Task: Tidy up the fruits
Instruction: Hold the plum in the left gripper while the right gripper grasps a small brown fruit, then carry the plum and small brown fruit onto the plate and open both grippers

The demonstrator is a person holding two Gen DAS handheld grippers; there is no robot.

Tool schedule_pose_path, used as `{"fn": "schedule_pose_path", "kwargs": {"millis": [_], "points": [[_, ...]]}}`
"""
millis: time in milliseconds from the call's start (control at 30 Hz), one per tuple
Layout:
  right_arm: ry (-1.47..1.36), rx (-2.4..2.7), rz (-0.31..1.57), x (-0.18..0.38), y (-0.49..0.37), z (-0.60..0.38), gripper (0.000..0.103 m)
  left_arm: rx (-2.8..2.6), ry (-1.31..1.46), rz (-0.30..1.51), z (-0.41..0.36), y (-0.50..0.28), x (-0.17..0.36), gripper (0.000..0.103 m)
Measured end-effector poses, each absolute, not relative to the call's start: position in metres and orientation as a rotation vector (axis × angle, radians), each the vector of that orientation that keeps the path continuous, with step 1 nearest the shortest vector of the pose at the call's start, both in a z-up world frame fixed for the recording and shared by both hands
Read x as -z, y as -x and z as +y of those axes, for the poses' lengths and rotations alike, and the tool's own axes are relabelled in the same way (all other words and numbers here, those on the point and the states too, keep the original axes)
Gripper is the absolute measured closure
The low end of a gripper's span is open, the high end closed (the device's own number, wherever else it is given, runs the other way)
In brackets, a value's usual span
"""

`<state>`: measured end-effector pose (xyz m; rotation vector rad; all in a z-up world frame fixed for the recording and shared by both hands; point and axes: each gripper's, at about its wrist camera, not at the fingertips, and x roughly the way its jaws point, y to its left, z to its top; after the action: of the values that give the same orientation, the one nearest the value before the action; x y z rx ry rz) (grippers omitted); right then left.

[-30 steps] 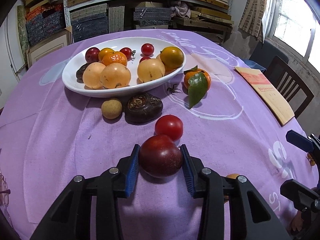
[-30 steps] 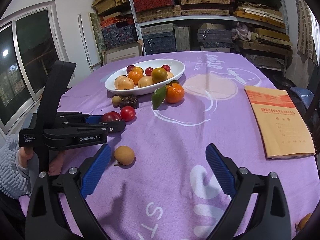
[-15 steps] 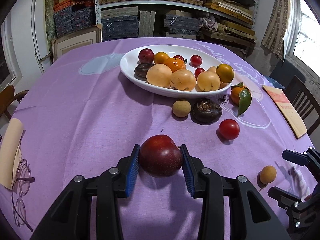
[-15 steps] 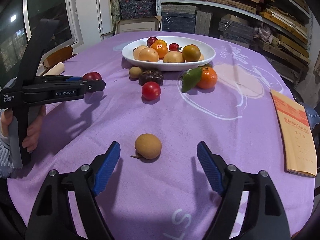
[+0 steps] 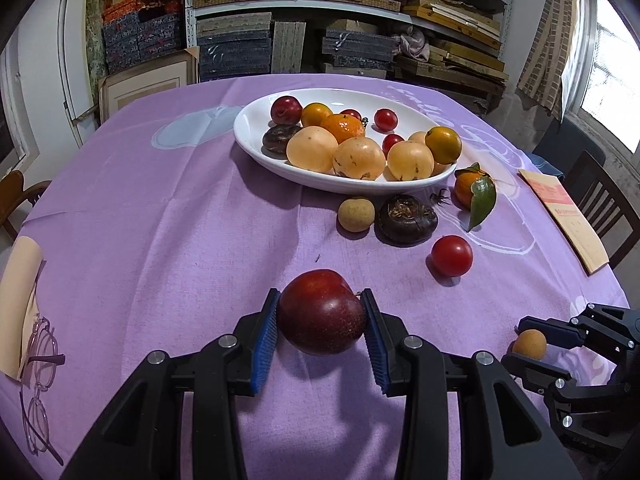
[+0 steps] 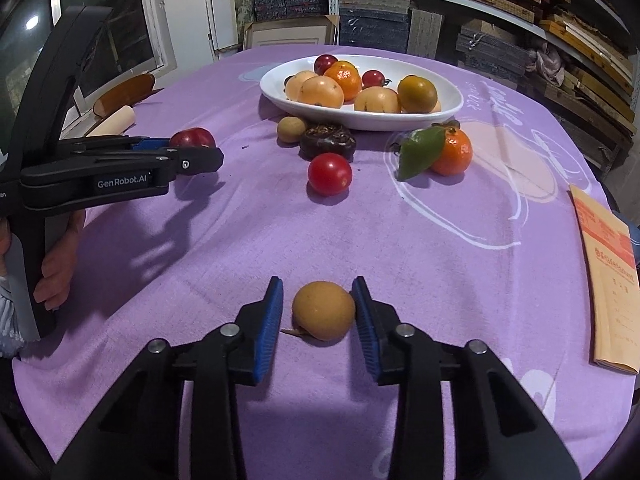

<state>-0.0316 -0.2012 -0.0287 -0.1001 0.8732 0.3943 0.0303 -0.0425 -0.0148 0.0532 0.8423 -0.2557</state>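
A dark red plum [image 5: 322,314] hangs just above the purple cloth, with my left gripper [image 5: 320,295] shut on it. That gripper and the plum [image 6: 191,138] also show at the left of the right wrist view. My right gripper [image 6: 317,285] is low on the cloth, its jaws closing onto a small tan round fruit [image 6: 323,315]; the blue pads stand at its two sides. The left wrist view shows this fruit [image 5: 529,344] between those fingers at the lower right. The white oval bowl [image 5: 256,112] farther back holds several plums, oranges and pale yellow fruits.
Beside the bowl's near rim lie a small tan fruit [image 5: 356,214], a dark wrinkled fruit [image 5: 407,219], a red tomato [image 5: 451,256] and a tangerine with a leaf [image 5: 466,190]. A brown envelope [image 5: 568,216] lies at the right edge, glasses [image 5: 38,364] at the left. Shelves stand behind.
My left gripper carried the plum away from the tomato, then stayed still. My right gripper came up to the tan fruit and its wide jaws closed around it.
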Motion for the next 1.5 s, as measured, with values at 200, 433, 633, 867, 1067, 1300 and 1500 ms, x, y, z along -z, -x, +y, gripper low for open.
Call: {"fn": "schedule_pose_path", "kwargs": {"millis": [200, 433, 633, 867, 1067, 1300, 1500], "points": [[0.093, -0.4, 0.869, 0.029, 0.033, -0.202, 0.074, 0.26, -0.059, 0.846, -0.045, -0.031, 0.016, 0.062], [0.073, -0.386, 0.817, 0.002, 0.02, -0.216, 0.074, 0.277, -0.053, 0.851, -0.05, -0.042, 0.009, 0.062], [0.033, -0.353, 0.736, -0.048, -0.043, -0.23, 0.074, 0.261, -0.104, 0.79, -0.064, -0.086, -0.021, 0.062], [-0.031, -0.293, 0.789, -0.06, -0.157, -0.233, 0.074, 0.201, -0.07, 0.795, -0.073, -0.164, -0.04, 0.062], [0.005, -0.262, 0.87, -0.035, -0.217, -0.218, 0.074, 0.168, -0.06, 0.863, -0.075, -0.217, -0.028, 0.062], [-0.041, -0.265, 0.853, -0.028, -0.226, -0.225, 0.051, 0.16, -0.025, 0.877, -0.068, -0.233, -0.022, 0.06], [-0.083, -0.263, 0.77, -0.052, -0.188, -0.248, 0.039, 0.173, 0.001, 0.841, -0.059, -0.211, -0.042, 0.046]]}}
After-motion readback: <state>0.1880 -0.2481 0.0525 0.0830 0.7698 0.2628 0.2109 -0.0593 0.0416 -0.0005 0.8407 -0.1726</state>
